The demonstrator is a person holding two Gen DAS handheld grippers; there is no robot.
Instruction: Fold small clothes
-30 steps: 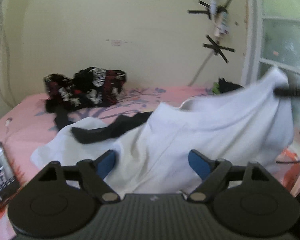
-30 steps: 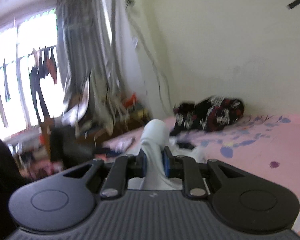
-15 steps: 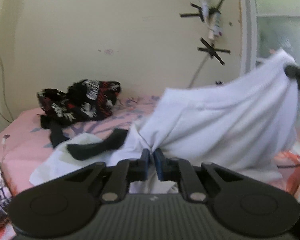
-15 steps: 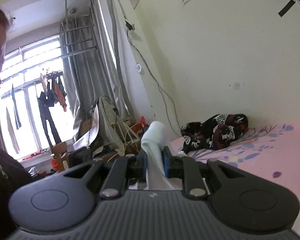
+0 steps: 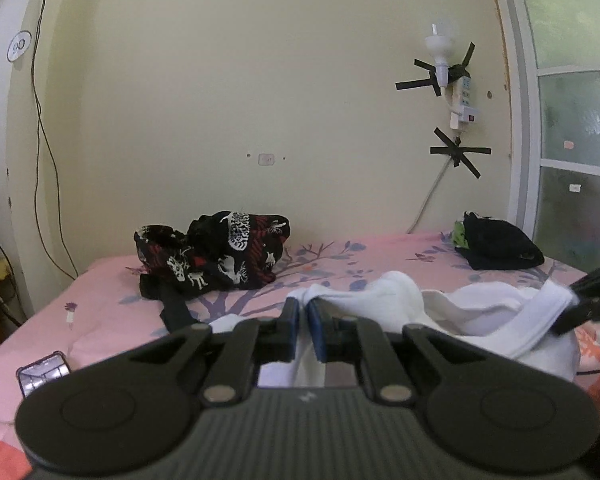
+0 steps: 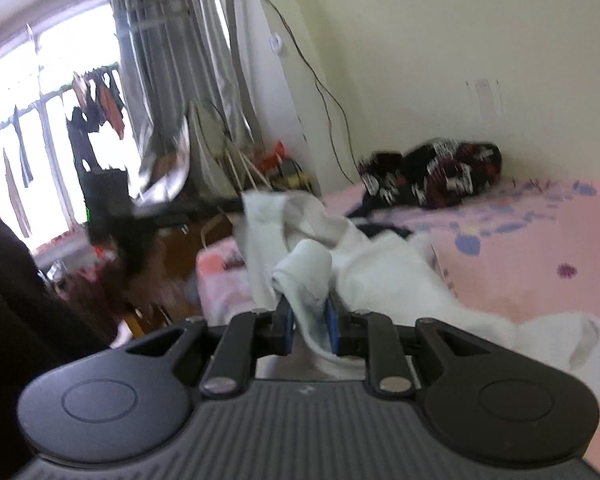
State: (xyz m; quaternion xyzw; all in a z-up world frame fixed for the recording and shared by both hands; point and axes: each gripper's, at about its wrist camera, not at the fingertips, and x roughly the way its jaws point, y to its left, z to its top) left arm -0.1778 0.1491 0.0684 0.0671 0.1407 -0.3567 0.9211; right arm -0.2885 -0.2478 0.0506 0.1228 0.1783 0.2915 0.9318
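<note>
A white garment (image 5: 452, 312) hangs slack between my two grippers over the pink bed. My left gripper (image 5: 303, 322) is shut on one edge of it, low over the sheet. My right gripper (image 6: 308, 318) is shut on another bunched edge of the white garment (image 6: 380, 268). The right gripper's black fingers (image 5: 592, 288) show at the right edge of the left wrist view, pinching the cloth. The left gripper shows as a dark blurred shape (image 6: 204, 206) in the right wrist view.
A black, red and white patterned garment (image 5: 220, 256) lies bunched at the back of the pink floral bed (image 5: 112, 304). A black folded garment (image 5: 496, 246) sits at the back right. A phone (image 5: 44, 372) lies at the bed's left edge. Cluttered furniture (image 6: 148, 184) stands beyond the bed.
My left gripper closed on the white garment's edge. The raised, spread cloth came down, and the right gripper dropped toward the bed.
</note>
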